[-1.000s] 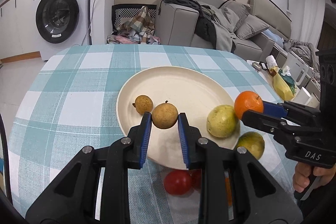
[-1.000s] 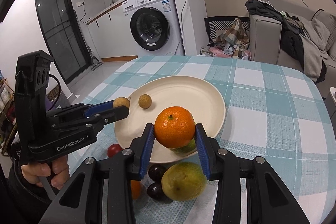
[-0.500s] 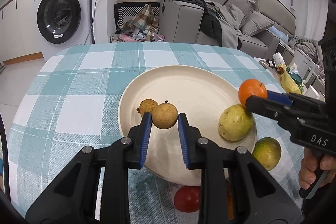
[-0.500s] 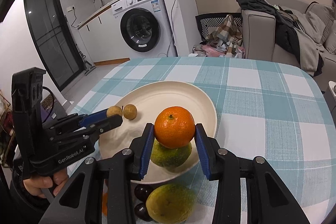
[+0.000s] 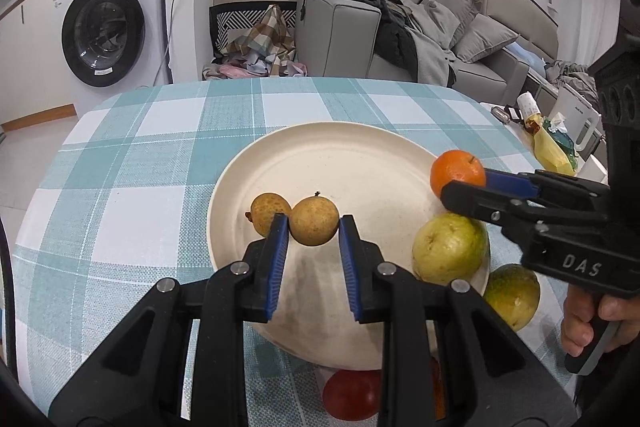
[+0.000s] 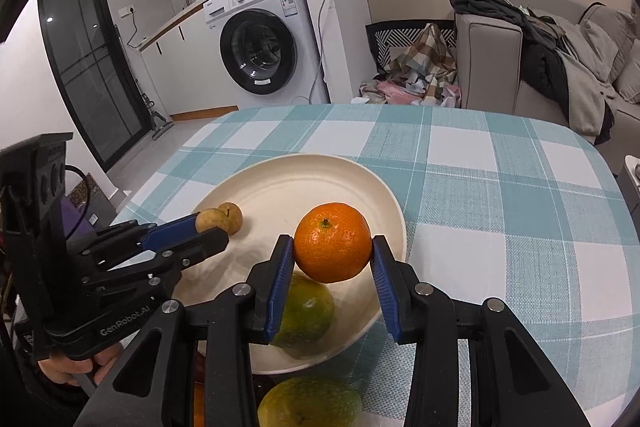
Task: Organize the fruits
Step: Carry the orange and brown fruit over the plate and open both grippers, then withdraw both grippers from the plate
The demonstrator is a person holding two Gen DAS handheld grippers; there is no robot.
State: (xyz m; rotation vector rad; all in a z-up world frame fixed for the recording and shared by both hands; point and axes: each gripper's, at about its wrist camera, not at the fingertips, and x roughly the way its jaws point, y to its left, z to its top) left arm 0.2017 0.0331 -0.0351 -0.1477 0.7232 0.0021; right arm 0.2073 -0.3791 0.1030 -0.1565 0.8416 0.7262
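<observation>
Fruits sit on and around a cream plate (image 5: pixel 360 163) on the checked tabletop (image 5: pixel 132 163). At the plate's left, one brown longan (image 5: pixel 267 207) lies touching a second longan (image 5: pixel 314 221), which the left tool (image 5: pixel 313 227) grips between its blue pads. Further right, a yellow-green pear (image 5: pixel 450 249) rests on the rim, and the right tool (image 6: pixel 332 247) clamps an orange (image 6: pixel 332 241) above it.

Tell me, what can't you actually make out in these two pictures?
- Left wrist view: the red fruit near the bottom edge is half hidden behind the left gripper.
- Right wrist view: the green fruit on the plate is partly covered by the right gripper and its orange.
- Washing machine labels: too small.
</observation>
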